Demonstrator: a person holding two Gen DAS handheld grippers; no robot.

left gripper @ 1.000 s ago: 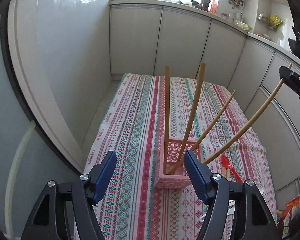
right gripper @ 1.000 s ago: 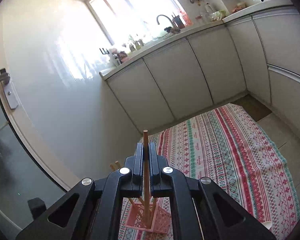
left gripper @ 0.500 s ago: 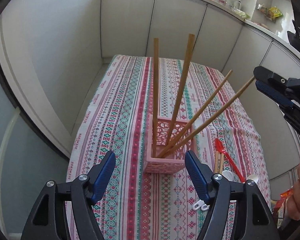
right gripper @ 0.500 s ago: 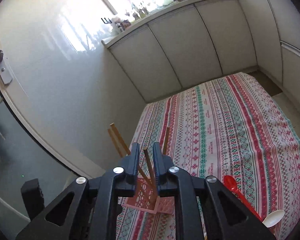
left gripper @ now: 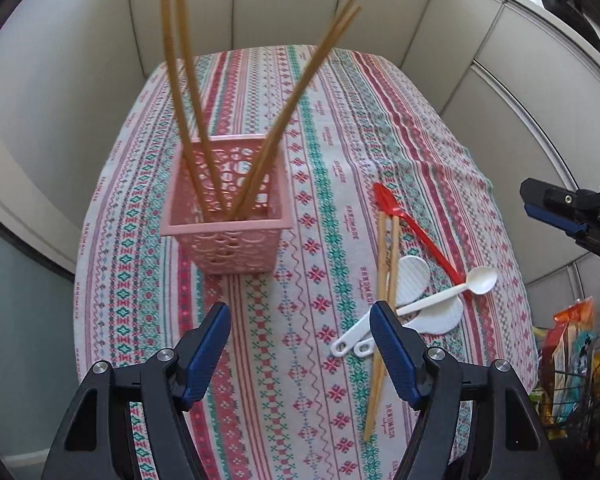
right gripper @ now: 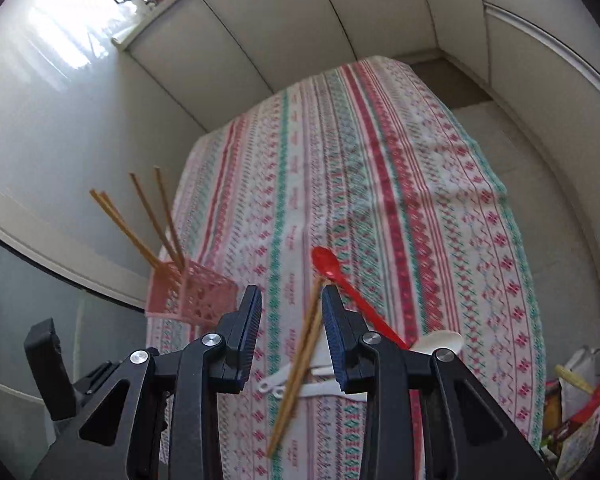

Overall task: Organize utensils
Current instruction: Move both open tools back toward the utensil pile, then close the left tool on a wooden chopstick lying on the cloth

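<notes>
A pink lattice basket (left gripper: pixel 224 216) (right gripper: pixel 192 298) stands on the striped tablecloth (left gripper: pixel 300 380) with several wooden chopsticks (left gripper: pixel 188 92) leaning upright in it. To its right lie two more chopsticks (left gripper: pixel 384 280) (right gripper: pixel 300 356), a red spoon (left gripper: pixel 416 228) (right gripper: pixel 352 292), a white spoon (left gripper: pixel 460 288) (right gripper: pixel 440 342) and white rice paddles (left gripper: pixel 414 274). My left gripper (left gripper: pixel 298 316) hangs open and empty above the cloth in front of the basket. My right gripper (right gripper: pixel 292 300) (left gripper: pixel 556 208) hovers over the loose chopsticks, its jaws opening. Nothing is pressed between its pads.
White cabinet doors (left gripper: pixel 300 0) enclose the table at the back and right. Coloured snack bags (left gripper: pixel 568 340) stand off the table's right edge. The far half of the cloth (right gripper: pixel 380 140) carries nothing.
My right gripper let go of the chopstick, which now leans in the basket, then dropped toward the loose utensils. My left gripper tilted down and closer to the table, still open.
</notes>
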